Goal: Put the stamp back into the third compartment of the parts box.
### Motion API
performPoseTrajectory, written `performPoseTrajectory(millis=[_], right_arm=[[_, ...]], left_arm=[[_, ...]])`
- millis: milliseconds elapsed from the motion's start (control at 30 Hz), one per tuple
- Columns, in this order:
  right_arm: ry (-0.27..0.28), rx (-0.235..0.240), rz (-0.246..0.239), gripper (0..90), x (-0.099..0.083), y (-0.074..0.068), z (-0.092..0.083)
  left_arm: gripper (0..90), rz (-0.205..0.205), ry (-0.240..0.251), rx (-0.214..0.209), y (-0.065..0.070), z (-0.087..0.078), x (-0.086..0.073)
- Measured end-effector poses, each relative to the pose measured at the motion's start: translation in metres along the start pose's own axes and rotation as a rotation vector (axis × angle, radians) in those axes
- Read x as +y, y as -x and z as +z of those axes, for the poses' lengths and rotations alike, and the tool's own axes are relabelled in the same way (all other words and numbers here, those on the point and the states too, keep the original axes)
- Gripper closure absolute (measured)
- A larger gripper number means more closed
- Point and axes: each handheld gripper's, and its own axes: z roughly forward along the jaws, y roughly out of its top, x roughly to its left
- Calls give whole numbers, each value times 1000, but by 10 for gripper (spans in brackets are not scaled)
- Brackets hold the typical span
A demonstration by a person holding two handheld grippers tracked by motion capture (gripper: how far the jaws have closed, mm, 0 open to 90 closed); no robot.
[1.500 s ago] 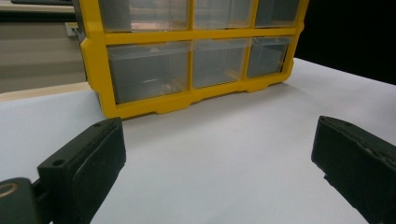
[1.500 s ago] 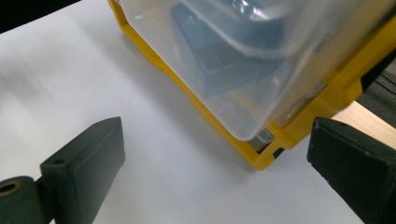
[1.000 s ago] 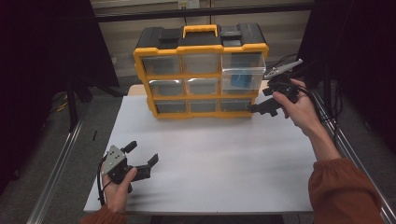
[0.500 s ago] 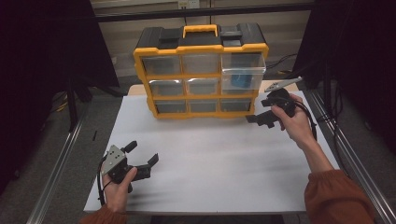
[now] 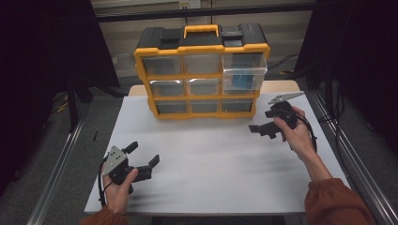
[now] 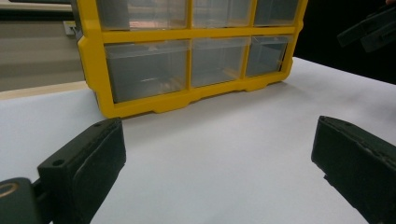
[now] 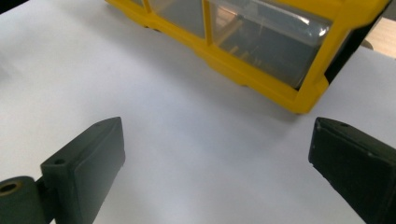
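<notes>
Lowered from the organizer (image 5: 202, 70), the right hand-held gripper (image 5: 266, 131) gapes empty; left hand-held gripper (image 5: 143, 156) likewise wide open.

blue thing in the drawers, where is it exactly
In the high view, the blue item sits inside the top-right drawer of the yellow organizer, which juts forward, at the table's far edge.
</notes>
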Motion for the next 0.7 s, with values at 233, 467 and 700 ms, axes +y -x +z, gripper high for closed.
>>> performPoseTrajectory(millis=[233,467,700], right_arm=[[0,-13,16,38,-23,-2,9],[-14,-17,14,39,-42,-7,11],[9,-29,18,44,-55,-11,7]], left_arm=[[33,-5,-2,-6,1,1,-1],[33,-11,-2,-5,1,1,-1],[39,-1,-16,7,0,1,-1]])
